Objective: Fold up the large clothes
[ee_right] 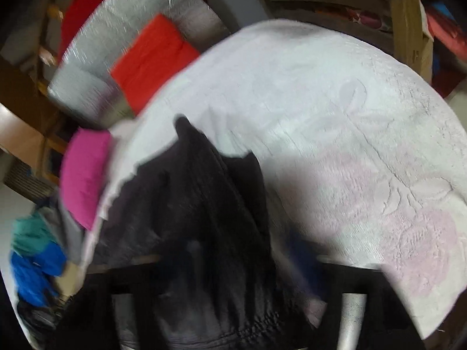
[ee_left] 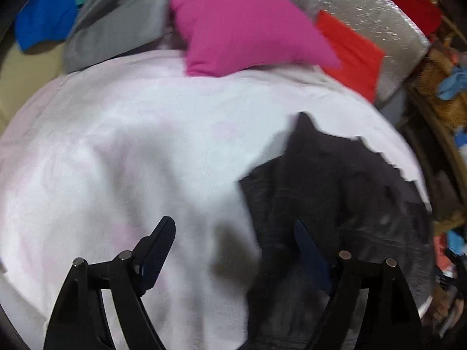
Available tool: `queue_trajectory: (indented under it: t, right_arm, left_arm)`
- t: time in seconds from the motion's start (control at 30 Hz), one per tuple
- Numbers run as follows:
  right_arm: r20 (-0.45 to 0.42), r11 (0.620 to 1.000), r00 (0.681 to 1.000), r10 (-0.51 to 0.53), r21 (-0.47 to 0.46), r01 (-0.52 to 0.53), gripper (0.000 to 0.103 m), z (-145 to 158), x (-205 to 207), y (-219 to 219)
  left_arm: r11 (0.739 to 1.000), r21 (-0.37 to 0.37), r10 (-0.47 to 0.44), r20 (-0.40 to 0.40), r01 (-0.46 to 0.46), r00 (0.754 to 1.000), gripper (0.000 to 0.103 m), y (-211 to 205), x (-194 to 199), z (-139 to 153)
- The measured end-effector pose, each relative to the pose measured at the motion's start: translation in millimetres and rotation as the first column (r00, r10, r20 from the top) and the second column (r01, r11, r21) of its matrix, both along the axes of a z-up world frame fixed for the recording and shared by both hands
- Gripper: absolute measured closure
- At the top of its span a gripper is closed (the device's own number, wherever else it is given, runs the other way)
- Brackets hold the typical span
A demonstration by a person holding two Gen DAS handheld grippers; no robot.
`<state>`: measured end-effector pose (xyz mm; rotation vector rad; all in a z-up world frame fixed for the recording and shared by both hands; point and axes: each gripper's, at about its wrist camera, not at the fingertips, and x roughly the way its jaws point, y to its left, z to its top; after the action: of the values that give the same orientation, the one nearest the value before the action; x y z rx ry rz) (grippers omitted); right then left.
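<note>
Dark garment: a crumpled, near-black piece lying on the white cover, at about 4 o'clock in the left wrist view. Its pointed corner reaches toward 12 o'clock.

Left gripper: fingers spread wide, released, nothing between them. The 9 o'clock finger hangs over bare white cover; the 3 o'clock finger sits over the garment's near edge. Whether it touches the cloth cannot be told.

Right gripper: heavily blurred in the right wrist view. Its frame stands wide; the dark garment fills the space at 6 o'clock and runs up between the fingers toward 11 o'clock. The pads do not visibly press on it, so the fingers read as released.

White cover: plush, with faint pink flower figures, spread under the garment.

Pink cloth: folded, on the cover's far edge at 12 o'clock in the left view.

Red cloth: folded, at 1 o'clock, just beside the pink cloth, against a silver pad.

Grey cloth: at 11 o'clock, touching the pink cloth.

Blue cloth: at 10 o'clock, beside the grey cloth.
</note>
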<state>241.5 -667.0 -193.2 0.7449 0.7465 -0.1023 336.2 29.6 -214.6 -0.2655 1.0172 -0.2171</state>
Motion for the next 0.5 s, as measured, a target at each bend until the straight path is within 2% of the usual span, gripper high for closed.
queue_trajectory:
  t: [0.1,0.23,0.33,0.4,0.43,0.5]
  right_arm:
    - [-0.033,0.996,0.999,0.033,0.086,-0.03,0.015,-15.5,7.8,-10.8]
    - [-0.088,0.975,0.988,0.123,0.196,-0.104,0.015,-45.5,31.2,-13.7]
    - [-0.024,0.959,0.981,0.192,0.219,-0.183,0.015,-50.2,43.1,-8.9]
    - [0.014,0.929,0.972,0.235,0.29,-0.229,0.015,-54.3,50.3,-3.2]
    - [0.022,0.923,0.968,0.252,0.294,-0.247,0.014,-54.5,53.9,2.5]
    - [0.01,0.941,0.962,0.273,0.205,-0.269,0.014,-49.7,64.2,18.7]
  left_arm:
    - [0.99,-0.128,-0.067,-0.063,0.058,0.996,0.019,-7.5,11.3,-12.3]
    - [0.969,-0.231,-0.13,-0.158,0.091,0.979,0.018,-16.5,29.1,-35.3]
    - [0.953,-0.282,-0.174,-0.197,0.114,0.965,0.018,-24.9,34.5,-48.1]
    - [0.949,-0.281,-0.193,-0.166,0.142,0.967,0.018,-32.7,31.0,-45.7]
    - [0.945,-0.286,-0.208,-0.157,0.157,0.966,0.018,-35.7,31.0,-44.9]
    - [0.943,-0.287,-0.22,-0.145,0.171,0.965,0.018,-42.7,28.5,-43.7]
